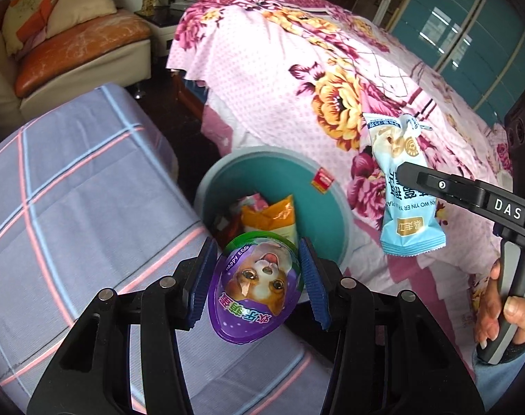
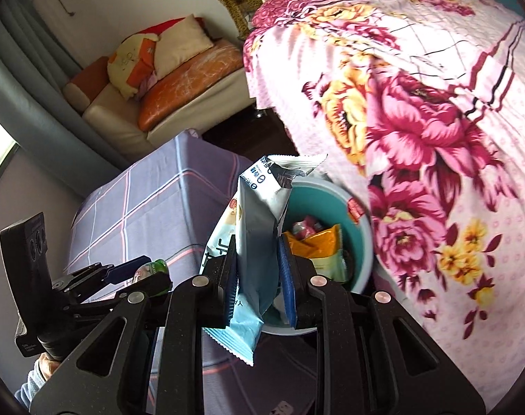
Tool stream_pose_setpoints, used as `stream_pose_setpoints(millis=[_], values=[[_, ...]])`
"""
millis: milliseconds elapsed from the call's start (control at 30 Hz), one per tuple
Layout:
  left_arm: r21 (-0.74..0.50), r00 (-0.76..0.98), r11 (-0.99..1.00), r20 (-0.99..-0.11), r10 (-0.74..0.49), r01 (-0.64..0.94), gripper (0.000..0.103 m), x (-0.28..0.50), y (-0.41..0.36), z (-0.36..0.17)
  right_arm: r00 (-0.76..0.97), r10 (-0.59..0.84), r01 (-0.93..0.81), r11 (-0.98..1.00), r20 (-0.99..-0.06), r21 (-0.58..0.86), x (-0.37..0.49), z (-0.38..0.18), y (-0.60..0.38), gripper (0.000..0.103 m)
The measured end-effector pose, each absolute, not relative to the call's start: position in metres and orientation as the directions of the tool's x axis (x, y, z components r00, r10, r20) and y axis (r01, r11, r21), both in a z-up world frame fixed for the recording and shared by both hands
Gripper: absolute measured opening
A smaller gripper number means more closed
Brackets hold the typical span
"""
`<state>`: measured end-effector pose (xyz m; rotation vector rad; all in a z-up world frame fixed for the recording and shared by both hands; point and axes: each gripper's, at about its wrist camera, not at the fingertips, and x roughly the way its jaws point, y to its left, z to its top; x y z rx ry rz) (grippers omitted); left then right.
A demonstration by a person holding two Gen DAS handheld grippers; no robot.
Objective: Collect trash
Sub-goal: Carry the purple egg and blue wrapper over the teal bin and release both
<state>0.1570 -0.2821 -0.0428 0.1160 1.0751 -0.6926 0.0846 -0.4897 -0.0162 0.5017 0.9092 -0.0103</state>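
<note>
floral bedspread (image 1: 297,69) and plaid cover (image 1: 72,190) flank the teal bin (image 1: 317,214), set between them, presumably for easy reach (wrappers already inside). left gripper (image 1: 259,276) has its jaws clamped on the purple egg package (image 1: 255,287), carried above the bin's near rim. right gripper (image 2: 259,276) has jaws closed on the pale blue snack wrapper (image 2: 259,224), hanging near the bin, likely for dropping.

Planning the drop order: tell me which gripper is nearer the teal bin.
Left, probably. The left gripper, holding the purple egg, hangs at the teal bin's near rim; the right gripper, holding the blue wrapper, sits off toward the floral bedspread.
</note>
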Motion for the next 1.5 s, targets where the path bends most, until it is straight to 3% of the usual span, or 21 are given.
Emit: stream_pose_setpoints(millis=[400, 433, 500, 600, 800, 1333, 1433, 1467, 1500], values=[[-0.228, 0.27, 0.775, -0.848, -0.455, 0.59, 0.054, 0.161, -0.323, -0.054, 0.626, 0.155, 0.26, 0.883, -0.764, 0.392, 0.079, -0.016, -0.521, 0.022], [-0.227, 0.269, 0.775, -0.85, -0.453, 0.59, 0.057, 0.161, -0.324, -0.053, 0.626, 0.153, 0.262, 0.882, -0.764, 0.391, 0.079, -0.016, -0.522, 0.022], [-0.211, 0.284, 0.784, -0.852, -0.44, 0.583, 0.08, 0.161, -0.325, -0.053, 0.625, 0.152, 0.264, 0.882, -0.766, 0.39, 0.079, -0.017, -0.523, 0.022], [-0.196, 0.315, 0.796, -0.844, -0.434, 0.573, 0.092, 0.161, -0.319, -0.05, 0.62, 0.154, 0.263, 0.883, -0.769, 0.389, 0.081, -0.019, -0.522, 0.022], [-0.206, 0.317, 0.824, -0.852, -0.416, 0.528, 0.098, 0.163, -0.304, -0.05, 0.607, 0.165, 0.245, 0.892, -0.777, 0.381, 0.09, -0.022, -0.512, 0.022], [-0.194, 0.366, 0.895, -0.862, -0.351, 0.402, 0.099, 0.161, -0.245, -0.053, 0.546, 0.208, 0.17, 0.921, -0.812, 0.35, 0.12, -0.036, -0.468, 0.024], [-0.194, 0.376, 0.904, -0.861, -0.343, 0.382, 0.099, 0.159, -0.235, -0.052, 0.537, 0.201, 0.159, 0.93, -0.82, 0.332, 0.126, -0.038, -0.461, 0.031], [-0.193, 0.377, 0.906, -0.861, -0.34, 0.377, 0.099, 0.159, -0.233, -0.052, 0.535, 0.204, 0.155, 0.93, -0.82, 0.333, 0.127, -0.038, -0.459, 0.047], [-0.194, 0.377, 0.907, -0.862, -0.339, 0.373, 0.099, 0.159, -0.23, -0.052, 0.536, 0.209, 0.155, 0.928, -0.818, 0.339, 0.129, -0.038, -0.457, 0.056]])
